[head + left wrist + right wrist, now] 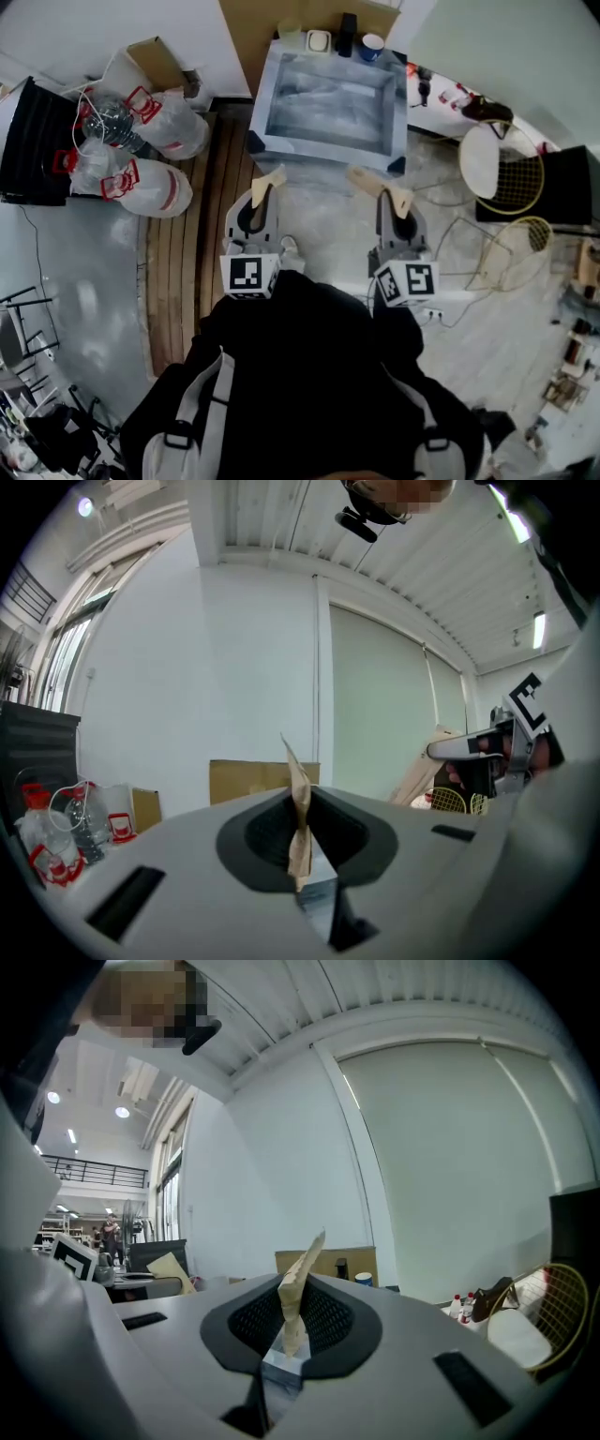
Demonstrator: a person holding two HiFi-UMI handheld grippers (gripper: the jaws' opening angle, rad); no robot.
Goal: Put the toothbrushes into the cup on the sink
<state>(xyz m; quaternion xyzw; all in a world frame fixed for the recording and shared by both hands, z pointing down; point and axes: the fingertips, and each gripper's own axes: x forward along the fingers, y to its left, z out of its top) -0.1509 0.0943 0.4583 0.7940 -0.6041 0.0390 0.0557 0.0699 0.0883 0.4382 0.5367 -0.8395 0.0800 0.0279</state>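
Both my left gripper (270, 178) and right gripper (380, 186) are clenched on nothing, near of the sink (275, 105), and since I can't spot the toothbrushes, a blind reach could topple the blue cup (372, 45) on its far right rim.

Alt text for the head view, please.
Seen from above, a person holds the left gripper and right gripper, both shut and empty, short of a grey sink. A blue cup stands on the sink's far edge; plastic bags lie at left, rackets at right.
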